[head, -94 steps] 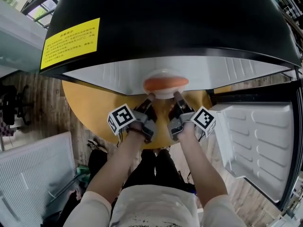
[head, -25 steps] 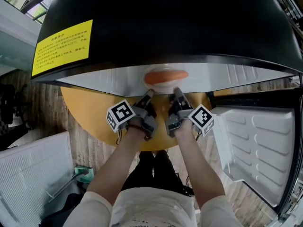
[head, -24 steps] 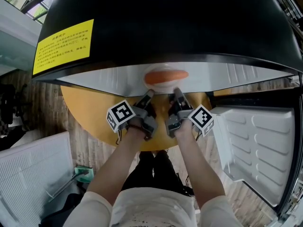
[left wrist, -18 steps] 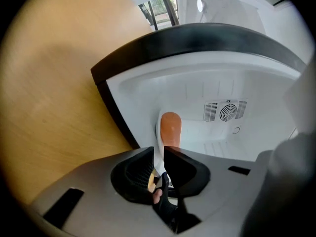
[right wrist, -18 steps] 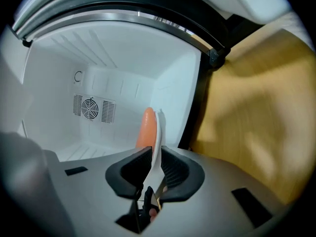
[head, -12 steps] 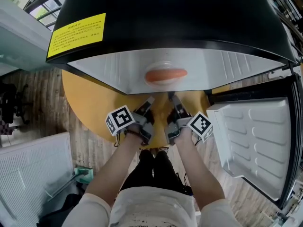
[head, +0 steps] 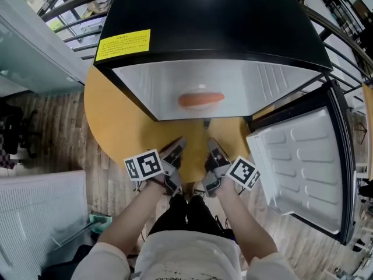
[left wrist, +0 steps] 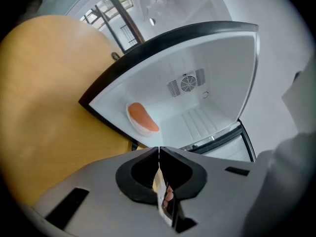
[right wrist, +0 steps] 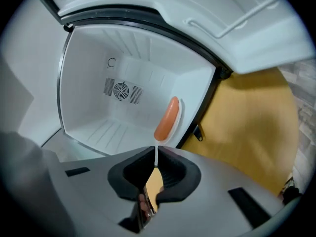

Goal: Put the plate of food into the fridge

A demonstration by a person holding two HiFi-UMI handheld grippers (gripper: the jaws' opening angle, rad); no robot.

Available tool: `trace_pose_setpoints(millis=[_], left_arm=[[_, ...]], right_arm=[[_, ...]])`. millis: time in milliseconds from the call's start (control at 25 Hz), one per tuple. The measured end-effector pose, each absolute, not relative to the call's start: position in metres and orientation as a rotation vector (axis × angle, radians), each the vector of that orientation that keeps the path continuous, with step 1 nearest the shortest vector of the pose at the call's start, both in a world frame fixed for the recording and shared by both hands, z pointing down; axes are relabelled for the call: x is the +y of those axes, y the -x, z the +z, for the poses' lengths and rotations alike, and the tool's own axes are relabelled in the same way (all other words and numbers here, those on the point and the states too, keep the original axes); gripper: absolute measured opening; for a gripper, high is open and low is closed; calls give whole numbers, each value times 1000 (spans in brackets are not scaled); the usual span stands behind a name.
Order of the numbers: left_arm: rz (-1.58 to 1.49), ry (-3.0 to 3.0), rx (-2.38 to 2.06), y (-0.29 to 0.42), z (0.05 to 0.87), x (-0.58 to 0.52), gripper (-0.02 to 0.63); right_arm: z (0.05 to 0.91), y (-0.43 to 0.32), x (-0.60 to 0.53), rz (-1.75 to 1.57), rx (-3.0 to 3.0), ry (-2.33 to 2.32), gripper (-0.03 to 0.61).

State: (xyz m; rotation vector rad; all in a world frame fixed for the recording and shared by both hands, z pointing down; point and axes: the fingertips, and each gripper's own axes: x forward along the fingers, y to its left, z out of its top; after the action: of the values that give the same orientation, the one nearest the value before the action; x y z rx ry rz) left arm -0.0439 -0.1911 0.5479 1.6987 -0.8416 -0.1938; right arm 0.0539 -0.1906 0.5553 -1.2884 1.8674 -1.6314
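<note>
A white plate (head: 200,100) with a long orange piece of food lies on the floor of the open black mini fridge (head: 215,22). In the left gripper view the plate (left wrist: 142,118) rests near the fridge's front edge, and in the right gripper view the plate (right wrist: 167,118) lies just inside the opening. My left gripper (head: 179,142) and right gripper (head: 208,142) hover side by side over the yellow round table (head: 122,127), a short way in front of the fridge. The jaws of the left gripper (left wrist: 159,149) and of the right gripper (right wrist: 156,154) are shut with nothing between them.
The fridge door (head: 300,162) stands swung open to the right, its white inner liner facing up. A fan grille (left wrist: 186,84) sits in the fridge's back wall. A white panel (head: 35,214) lies on the wooden floor at the left. A metal railing (head: 64,4) runs behind.
Both grippers have let go of the plate and drawn back from the fridge toward me. The plate stays inside. The head view has moved back and shows more of the fridge.
</note>
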Motion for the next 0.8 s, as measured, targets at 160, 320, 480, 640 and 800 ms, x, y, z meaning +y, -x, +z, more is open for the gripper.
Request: trace_pose_setpoints(millis=[160,320,480,640,800], left_arm=[[-131,-1814,-886,51,525,-173,23],[-50,-1897,-944,59,503,-144,23],[49,-1952,-1025,61,494,-117,23],[141,-2006,-1107,65,483,-90,23],[211,-2055,-1160,61,476,-70,23]], right_arm=[[542,-59,-169,-1603,1943,1326,31],[528,-56,-144,-1591,2066,1377,29],[517,-58,-123,-1543,2229,1472,30],[504,-50,-99,-1476,2380,1525,31],[491,-45,-86,-1372,2527,1577,31]])
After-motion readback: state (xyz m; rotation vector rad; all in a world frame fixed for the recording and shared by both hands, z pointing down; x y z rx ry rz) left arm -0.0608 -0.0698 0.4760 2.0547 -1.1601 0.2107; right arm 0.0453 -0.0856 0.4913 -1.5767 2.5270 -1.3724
